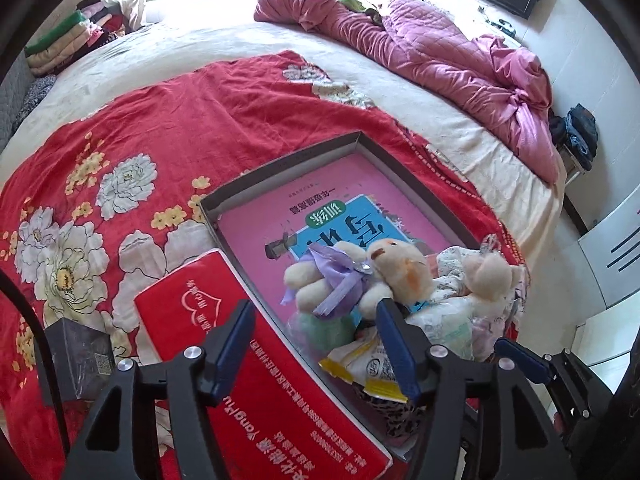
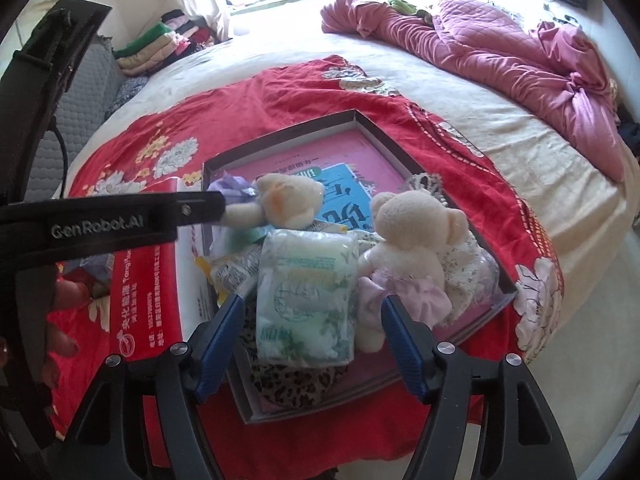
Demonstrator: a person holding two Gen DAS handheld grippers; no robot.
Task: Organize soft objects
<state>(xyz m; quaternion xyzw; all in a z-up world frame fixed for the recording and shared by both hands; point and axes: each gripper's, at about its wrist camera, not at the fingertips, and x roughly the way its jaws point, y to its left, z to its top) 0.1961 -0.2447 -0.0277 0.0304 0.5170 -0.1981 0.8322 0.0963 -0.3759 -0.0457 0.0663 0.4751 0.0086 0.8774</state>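
Observation:
A shallow dark box [image 1: 280,162] [image 2: 280,130] lies on the red flowered spread with a pink book [image 1: 360,184] in it. In its near end lie a cream bear with a purple ribbon [image 1: 396,268] [image 2: 292,200], a cream bear in a pink dress [image 2: 412,232] [image 1: 488,272], a tissue pack [image 2: 308,292] and a yellow-edged packet [image 1: 372,368]. My left gripper [image 1: 316,344] is open, just short of the ribbon bear. My right gripper [image 2: 312,344] is open too, its fingers either side of the tissue pack without pressing it.
A red carton [image 1: 260,380] [image 2: 156,292] lies against the box's left side, with a small dark box [image 1: 80,356] beyond it. A pink quilt [image 1: 440,52] is bunched at the bed's far right. Folded clothes [image 1: 72,36] are stacked at far left.

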